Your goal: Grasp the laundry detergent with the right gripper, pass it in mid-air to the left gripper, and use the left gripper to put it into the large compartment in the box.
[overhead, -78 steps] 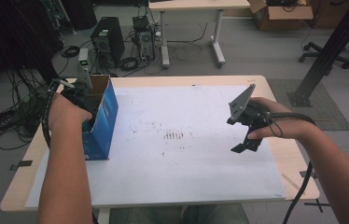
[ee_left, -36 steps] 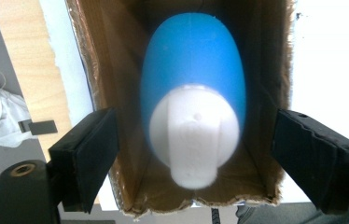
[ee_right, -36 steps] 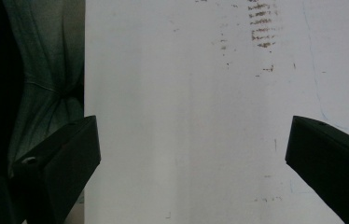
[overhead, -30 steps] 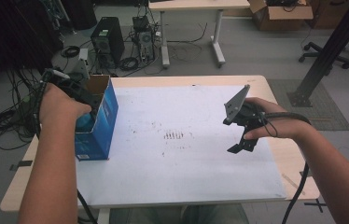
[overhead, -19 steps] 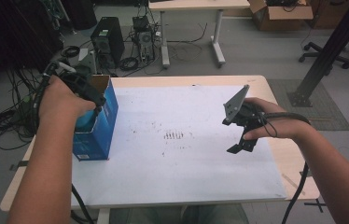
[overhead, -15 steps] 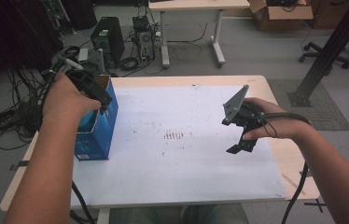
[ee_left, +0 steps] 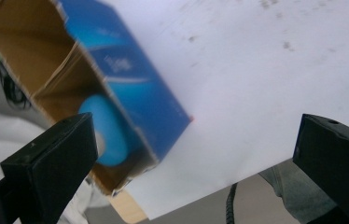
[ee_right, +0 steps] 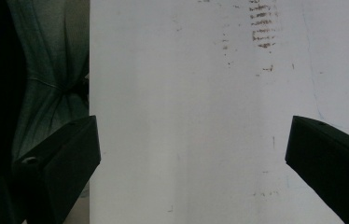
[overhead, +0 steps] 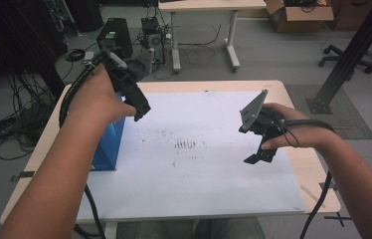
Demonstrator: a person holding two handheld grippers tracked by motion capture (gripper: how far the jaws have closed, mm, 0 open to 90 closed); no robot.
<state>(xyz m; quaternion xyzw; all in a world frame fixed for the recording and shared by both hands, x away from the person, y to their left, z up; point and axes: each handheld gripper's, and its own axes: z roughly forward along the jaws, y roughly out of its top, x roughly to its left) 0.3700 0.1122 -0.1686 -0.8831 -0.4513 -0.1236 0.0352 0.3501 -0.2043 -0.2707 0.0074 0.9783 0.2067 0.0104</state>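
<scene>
A tall blue cardboard box (overhead: 105,147) stands open-topped on the left of the white sheet (overhead: 199,174). In the left gripper view the box (ee_left: 135,88) holds a light blue rounded object (ee_left: 109,133) at its bottom. My left gripper (overhead: 141,110) hangs above and just right of the box; its jaws have just been opening and now stand wide with nothing between them (ee_left: 196,144). My right gripper (overhead: 258,155) hovers over the sheet's right part, open and empty (ee_right: 191,154).
Small dark marks (overhead: 186,144) dot the middle of the sheet. The wooden table edge (overhead: 318,169) borders it on the right. Behind the table are computer towers (overhead: 114,35), loose cables, a second desk (overhead: 204,7) and a black post (overhead: 353,55).
My left gripper rose out of the box's top and moved right and up, now empty and wide. The right gripper stayed where it was.
</scene>
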